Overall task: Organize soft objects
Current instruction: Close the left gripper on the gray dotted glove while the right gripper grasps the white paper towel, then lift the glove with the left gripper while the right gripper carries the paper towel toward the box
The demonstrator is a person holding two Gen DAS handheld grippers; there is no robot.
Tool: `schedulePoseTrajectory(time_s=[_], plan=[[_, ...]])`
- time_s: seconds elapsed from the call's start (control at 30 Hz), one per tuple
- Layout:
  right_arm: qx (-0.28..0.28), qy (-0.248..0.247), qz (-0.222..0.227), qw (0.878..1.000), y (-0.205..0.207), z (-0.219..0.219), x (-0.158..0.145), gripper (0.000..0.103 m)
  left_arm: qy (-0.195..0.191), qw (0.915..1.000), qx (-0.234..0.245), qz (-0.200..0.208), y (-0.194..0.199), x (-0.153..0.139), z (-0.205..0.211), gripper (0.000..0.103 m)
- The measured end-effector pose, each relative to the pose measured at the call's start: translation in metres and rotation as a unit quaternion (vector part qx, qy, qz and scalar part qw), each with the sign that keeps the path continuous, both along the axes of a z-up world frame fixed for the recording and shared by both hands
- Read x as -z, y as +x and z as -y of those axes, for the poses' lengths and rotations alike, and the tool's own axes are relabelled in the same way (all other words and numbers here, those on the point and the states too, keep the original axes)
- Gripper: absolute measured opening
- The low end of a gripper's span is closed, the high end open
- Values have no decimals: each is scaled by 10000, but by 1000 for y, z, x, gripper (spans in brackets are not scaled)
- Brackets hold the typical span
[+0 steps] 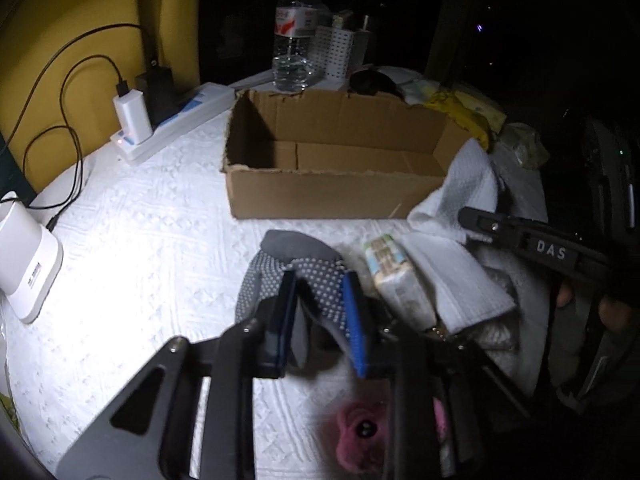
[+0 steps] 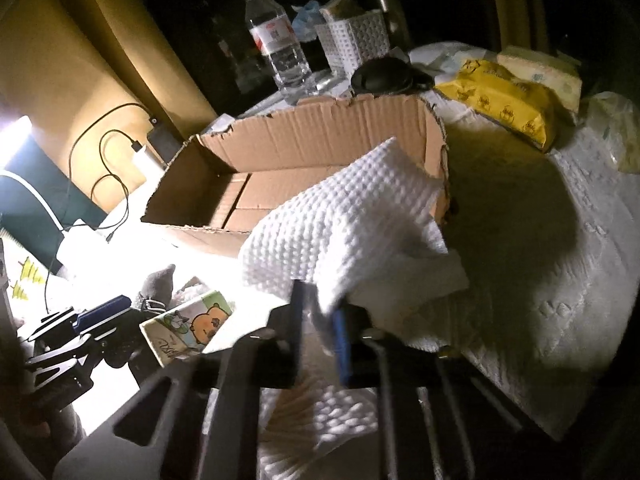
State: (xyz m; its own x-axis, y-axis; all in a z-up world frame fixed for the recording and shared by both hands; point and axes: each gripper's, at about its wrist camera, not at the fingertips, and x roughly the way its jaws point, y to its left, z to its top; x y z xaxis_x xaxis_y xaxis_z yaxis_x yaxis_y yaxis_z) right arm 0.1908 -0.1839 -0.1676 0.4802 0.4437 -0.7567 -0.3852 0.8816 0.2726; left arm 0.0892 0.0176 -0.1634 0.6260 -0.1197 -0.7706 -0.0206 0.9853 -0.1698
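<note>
The open brown cardboard box [image 1: 336, 152], in the upper middle of the left wrist view, shows only its bare floor, so by these pictures nothing has been put away yet.

The left gripper [image 1: 320, 312] sits at lower centre of its view with its blue-padded fingers [image 1: 356, 320] closed on a grey sock with white dots [image 1: 288, 268], which lies on the white quilted surface [image 1: 140, 240] just in front of the box.

The right gripper [image 2: 320, 320] is at lower centre of its own view, its fingers pinched on a white waffle-textured cloth [image 2: 340, 220] that drapes up against the box's near right corner.

Between the two pieces lies a small tissue pack printed with a cartoon bear [image 2: 192, 328], and a pink fluffy toy [image 1: 360, 436] shows at the bottom edge of the left wrist view.

I judge the task barely begun: both grips look set, the lift and drop into the box remain, and the pack and toy are left after that.
</note>
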Motion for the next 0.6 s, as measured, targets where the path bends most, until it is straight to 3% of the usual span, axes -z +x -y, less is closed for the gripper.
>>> schedulePoseTrajectory(time_s=[0.27,0.6], plan=[[5,13,395,9992,-19,11,-24,4,-187,9998,23,75,-9,-4,-2,7],[130,58,663,9977,-34,30,-44,4,-269,9996,55,30,-11,-6,-6,8]])
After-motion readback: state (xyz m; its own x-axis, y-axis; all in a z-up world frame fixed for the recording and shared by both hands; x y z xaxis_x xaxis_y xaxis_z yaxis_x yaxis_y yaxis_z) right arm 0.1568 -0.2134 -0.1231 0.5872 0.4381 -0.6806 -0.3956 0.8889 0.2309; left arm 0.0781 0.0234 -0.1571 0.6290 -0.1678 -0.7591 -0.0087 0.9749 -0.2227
